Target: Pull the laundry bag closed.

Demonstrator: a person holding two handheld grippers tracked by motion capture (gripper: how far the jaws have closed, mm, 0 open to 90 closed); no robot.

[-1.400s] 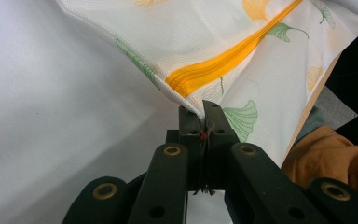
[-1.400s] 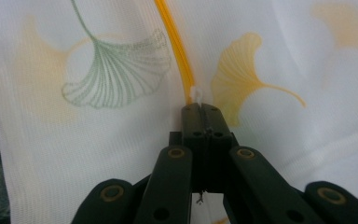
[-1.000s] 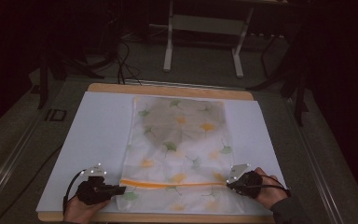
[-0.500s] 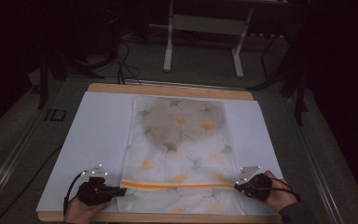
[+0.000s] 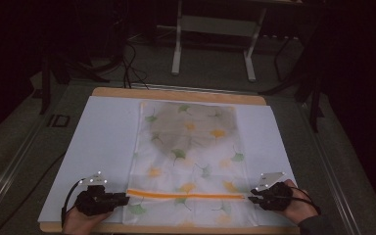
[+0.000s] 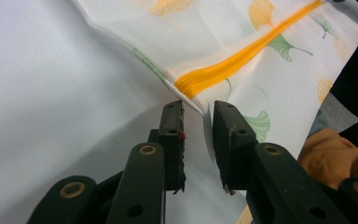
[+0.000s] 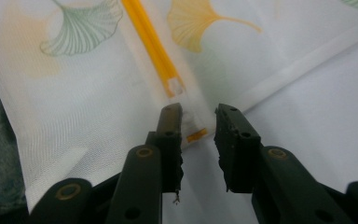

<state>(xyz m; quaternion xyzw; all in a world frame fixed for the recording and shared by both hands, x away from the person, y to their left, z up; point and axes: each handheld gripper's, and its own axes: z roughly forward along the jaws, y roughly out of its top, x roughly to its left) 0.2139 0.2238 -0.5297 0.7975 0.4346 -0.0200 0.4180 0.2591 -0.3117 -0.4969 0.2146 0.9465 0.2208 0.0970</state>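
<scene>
From the high view I have a white mesh bag (image 5: 188, 161) printed with ginkgo leaves lying flat down the middle of a white sheet (image 5: 103, 147), which covers most of a wooden board (image 5: 176, 94). An orange zipper (image 5: 186, 195) runs straight across the bag near my edge of the table. My left gripper (image 5: 122, 198) sits at the zipper's left end, at the bag's left edge, and my right gripper (image 5: 250, 198) sits at the zipper's right end, at the bag's right edge. In the left gripper view the jaws stand apart with a narrow gap between them, and the bag's folded side edge (image 6: 186, 95) lies just ahead of the tips, right where the zipper meets it; I cannot tell whether the tips touch the cloth, and nothing is pinched. In the right gripper view the jaws are likewise spread, with the white end of the zipper and a small orange tab (image 7: 196, 135) lying at the gap, the left jaw tip over the mesh and the right jaw tip over bare sheet. Left of the bag I have a wide strip of bare sheet; to the right the strip is narrower. The bag's near edge runs close to the board's front edge. The far half of the bag is dimmer and greyish.
</scene>
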